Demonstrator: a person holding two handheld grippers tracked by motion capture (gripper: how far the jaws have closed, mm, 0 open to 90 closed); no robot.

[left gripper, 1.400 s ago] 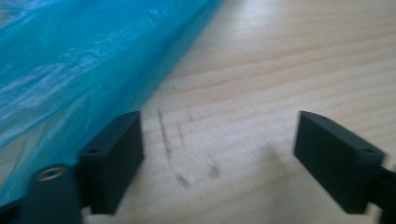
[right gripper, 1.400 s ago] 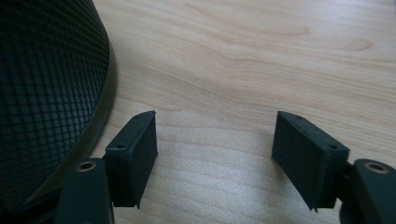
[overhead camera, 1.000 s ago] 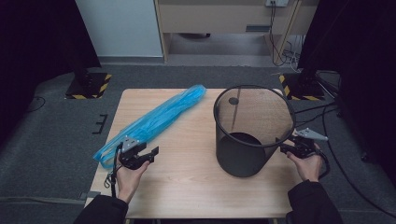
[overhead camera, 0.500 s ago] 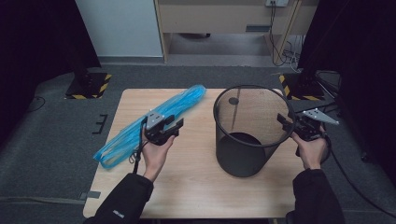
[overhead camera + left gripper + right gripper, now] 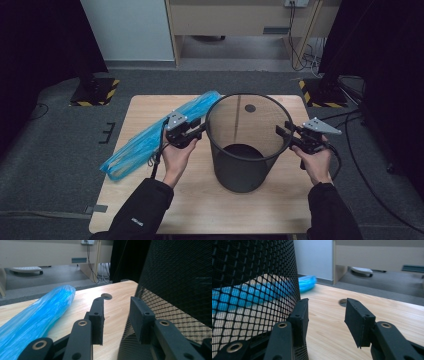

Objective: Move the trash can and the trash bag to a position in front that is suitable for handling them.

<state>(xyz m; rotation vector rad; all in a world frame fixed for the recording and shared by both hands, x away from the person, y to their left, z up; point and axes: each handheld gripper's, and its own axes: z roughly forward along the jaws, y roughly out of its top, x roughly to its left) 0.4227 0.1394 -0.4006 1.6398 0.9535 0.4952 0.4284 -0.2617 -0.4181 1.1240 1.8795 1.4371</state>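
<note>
Both grippers' fingers (image 5: 97, 315) are closing, still apart, beside the mesh bin (image 5: 247, 145) rim; bin not yet gripped, blue bag (image 5: 150, 140) untouched.

mesh wastebasket (image 5: 248, 145) | black wire mesh, round, open top | upright, empty | centre of frame | blue plastic bag roll (image 5: 150, 137) lying left
</note>
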